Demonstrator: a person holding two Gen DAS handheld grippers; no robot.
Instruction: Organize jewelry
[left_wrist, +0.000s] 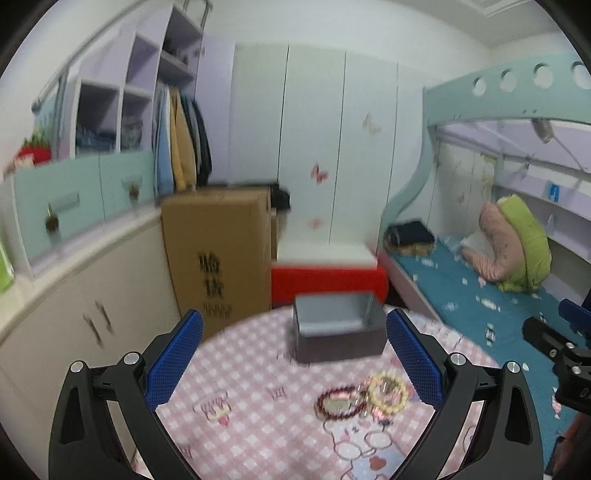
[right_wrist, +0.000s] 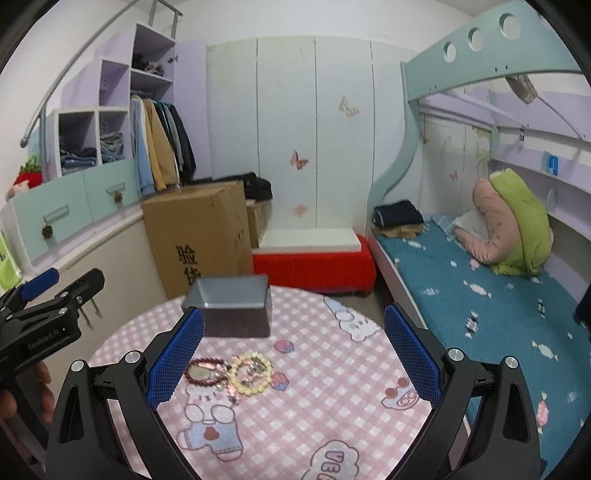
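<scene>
A dark red bead bracelet (left_wrist: 338, 402) (right_wrist: 205, 371) and a pale yellow bead bracelet (left_wrist: 388, 391) (right_wrist: 252, 372) lie side by side on the round table with its pink checked cloth (left_wrist: 258, 413) (right_wrist: 314, 387), with small silvery pieces among them. Behind them stands an open grey box (left_wrist: 338, 326) (right_wrist: 232, 306). My left gripper (left_wrist: 295, 358) hovers open above the table, the bracelets just inside its right finger. My right gripper (right_wrist: 293, 354) is open too, with the bracelets near its left finger. Both hold nothing.
A tall cardboard box (left_wrist: 218, 251) (right_wrist: 201, 236) and a red-based white step (left_wrist: 327, 275) (right_wrist: 312, 258) stand beyond the table. A bed with a teal sheet (right_wrist: 480, 302) lies to the right. Cabinets (left_wrist: 85, 295) run along the left. The left gripper (right_wrist: 48, 314) shows in the right wrist view.
</scene>
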